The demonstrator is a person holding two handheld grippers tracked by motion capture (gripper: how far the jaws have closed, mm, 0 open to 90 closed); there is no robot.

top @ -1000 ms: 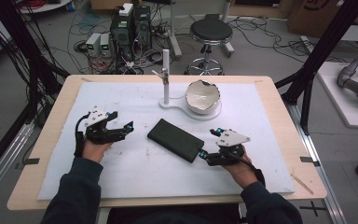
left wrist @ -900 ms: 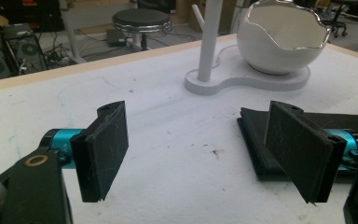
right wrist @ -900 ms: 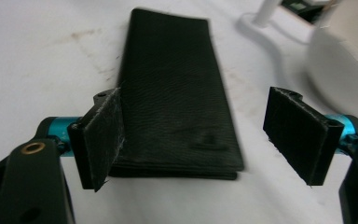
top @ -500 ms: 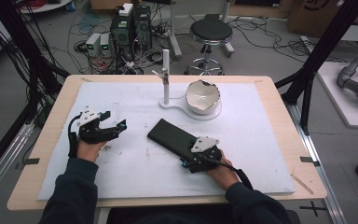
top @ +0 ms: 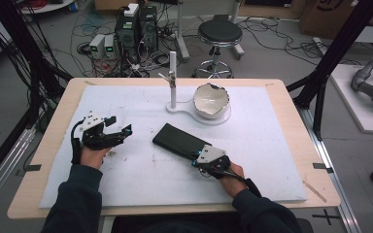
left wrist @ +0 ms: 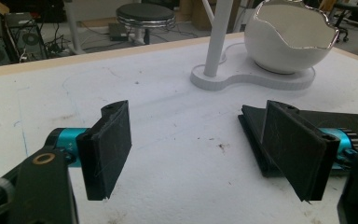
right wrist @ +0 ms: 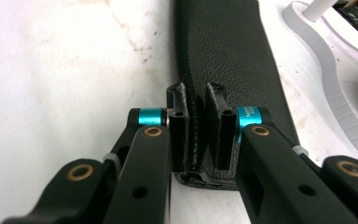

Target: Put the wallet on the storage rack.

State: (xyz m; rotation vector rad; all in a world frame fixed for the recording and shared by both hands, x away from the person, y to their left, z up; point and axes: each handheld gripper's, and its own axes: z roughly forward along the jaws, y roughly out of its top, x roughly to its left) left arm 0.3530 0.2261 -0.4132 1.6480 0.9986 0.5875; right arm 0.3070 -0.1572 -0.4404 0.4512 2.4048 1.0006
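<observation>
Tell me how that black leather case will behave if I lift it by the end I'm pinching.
The black case looks flat, long and pebbled, so slip seems unlikely. The right gripper is shut on one edge fold only, so the far end may sag or swing. It probably won't roll, and looks light.

The right gripper (top: 197, 158) was a second ago at the right of the black case (top: 180, 141), near its 4 o'clock end, with the jaws wide open and nothing between them. Since then it has moved toward 9 o'clock and onto that end of the case. Its jaws have just been closing, and now, in the right gripper view, they pinch the edge of the black case (right wrist: 223, 60) between them.
</observation>
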